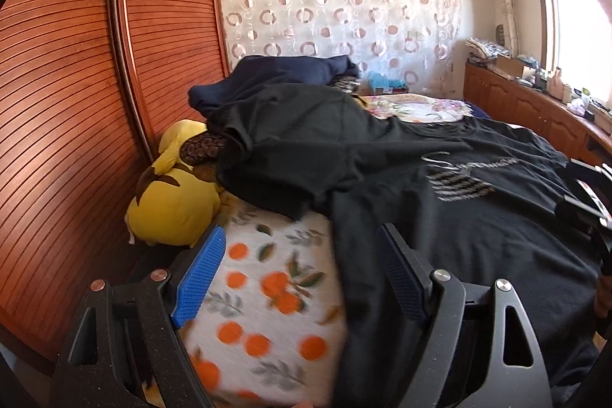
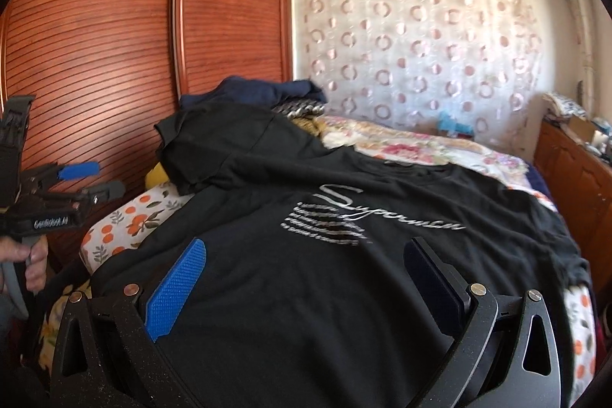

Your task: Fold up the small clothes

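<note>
On the bed (image 2: 126, 217): black T-shirt (image 2: 313, 278) spread flat.
Left gripper (image 1: 302, 270): spread, at shirt's left edge.
Right gripper (image 2: 306, 278): spread, empty.

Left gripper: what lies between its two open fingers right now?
In the left wrist view, the left gripper frames the orange-print sheet and the black T-shirt's left edge.

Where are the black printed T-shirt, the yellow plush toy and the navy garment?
black printed T-shirt (image 2: 344, 278): right wrist view, chest below the silver print.
yellow plush toy (image 1: 172, 209): left wrist view, its rounded body.
navy garment (image 1: 290, 71): left wrist view, top of the heap.
</note>
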`<state>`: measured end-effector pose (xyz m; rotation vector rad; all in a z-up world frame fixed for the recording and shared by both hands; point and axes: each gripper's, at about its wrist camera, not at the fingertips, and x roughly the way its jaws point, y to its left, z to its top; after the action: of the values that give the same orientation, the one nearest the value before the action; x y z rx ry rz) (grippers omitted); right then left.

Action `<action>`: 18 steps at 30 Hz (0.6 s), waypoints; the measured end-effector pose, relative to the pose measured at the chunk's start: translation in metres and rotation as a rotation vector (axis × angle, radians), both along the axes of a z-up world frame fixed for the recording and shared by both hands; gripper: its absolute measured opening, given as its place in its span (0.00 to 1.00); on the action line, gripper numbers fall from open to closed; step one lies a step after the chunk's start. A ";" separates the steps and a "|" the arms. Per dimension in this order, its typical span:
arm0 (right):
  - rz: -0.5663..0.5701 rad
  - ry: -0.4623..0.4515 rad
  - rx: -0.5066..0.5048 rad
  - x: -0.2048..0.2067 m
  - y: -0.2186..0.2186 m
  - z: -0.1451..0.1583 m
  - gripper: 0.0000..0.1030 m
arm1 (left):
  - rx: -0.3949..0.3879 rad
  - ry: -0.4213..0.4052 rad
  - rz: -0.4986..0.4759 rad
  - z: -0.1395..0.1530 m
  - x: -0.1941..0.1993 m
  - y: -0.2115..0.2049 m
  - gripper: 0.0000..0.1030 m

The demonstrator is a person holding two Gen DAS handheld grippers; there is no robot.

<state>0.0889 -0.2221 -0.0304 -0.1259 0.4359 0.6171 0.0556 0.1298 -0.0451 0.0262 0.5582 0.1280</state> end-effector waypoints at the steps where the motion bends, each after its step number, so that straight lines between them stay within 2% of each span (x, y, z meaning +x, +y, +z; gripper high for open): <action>1: 0.009 0.012 -0.002 0.003 0.000 0.000 1.00 | -0.004 0.002 0.002 0.000 0.004 0.006 0.79; 7: 0.089 0.061 -0.028 0.024 -0.003 0.005 1.00 | -0.036 0.002 0.011 0.005 0.034 0.040 0.79; 10: 0.113 0.077 -0.038 0.035 -0.004 0.009 1.00 | -0.041 0.002 0.004 0.011 0.053 0.053 0.75; 14: 0.131 0.111 -0.024 0.046 -0.009 0.011 0.99 | -0.061 0.011 -0.015 0.016 0.080 0.067 0.65; 18: 0.137 0.125 -0.024 0.050 -0.017 0.010 0.98 | -0.058 0.065 -0.015 0.010 0.111 0.076 0.51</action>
<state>0.1392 -0.2395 -0.0203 -0.1418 0.5590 0.7572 0.1669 0.2055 -0.0351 -0.0217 0.6265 0.0969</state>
